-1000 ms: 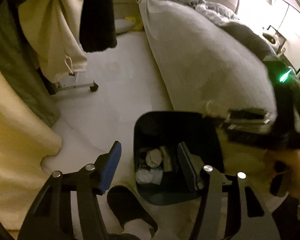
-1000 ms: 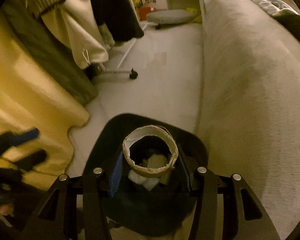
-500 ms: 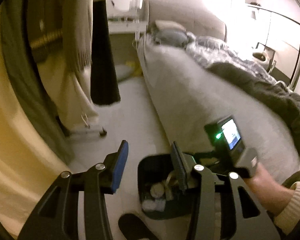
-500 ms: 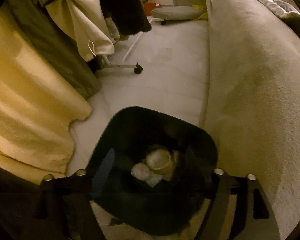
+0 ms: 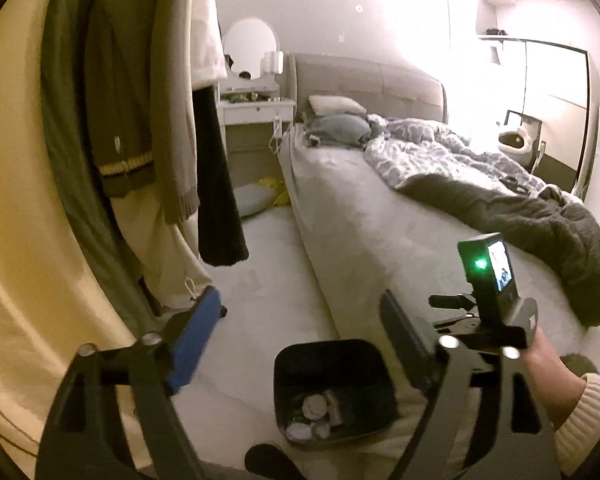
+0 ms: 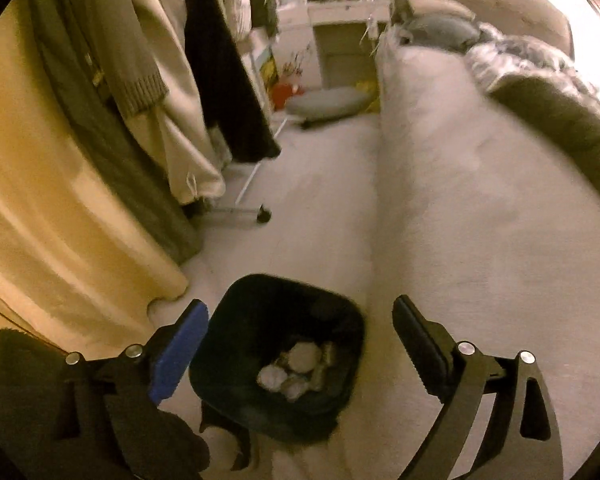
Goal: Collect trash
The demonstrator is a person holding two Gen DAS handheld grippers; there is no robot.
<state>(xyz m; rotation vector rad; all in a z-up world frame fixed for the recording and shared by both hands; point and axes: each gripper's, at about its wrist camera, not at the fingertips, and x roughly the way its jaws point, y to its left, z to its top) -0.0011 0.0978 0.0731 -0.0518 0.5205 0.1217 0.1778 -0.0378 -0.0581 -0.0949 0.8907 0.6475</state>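
**Both grippers empty above the bin by the bed**

A black bin [image 6: 276, 360] stands on the pale floor [image 6: 320, 208], close against the side of the bed [image 6: 480, 220]. Crumpled white paper [image 6: 296, 368] and other scraps lie at its bottom.

The right gripper [image 6: 300, 352] hangs above the bin with its fingers spread wide, one on each side of the bin's rim, and nothing between them. From the left wrist view, the same gripper [image 5: 496, 320] shows at the right edge, held in a hand [image 5: 548, 364] with a cream cuff; a small screen with a green light sits on top of it.

The left gripper [image 5: 300, 340] is also spread apart and holds nothing. It is raised over the floor, with the bin [image 5: 332, 392] low between its fingers and the bed [image 5: 400, 216] ahead.

Clothes [image 6: 172, 80] hang on a rack along the left side, beside a yellow curtain [image 6: 40, 220]. A dark, rumpled blanket [image 5: 520, 216] lies across the bed.
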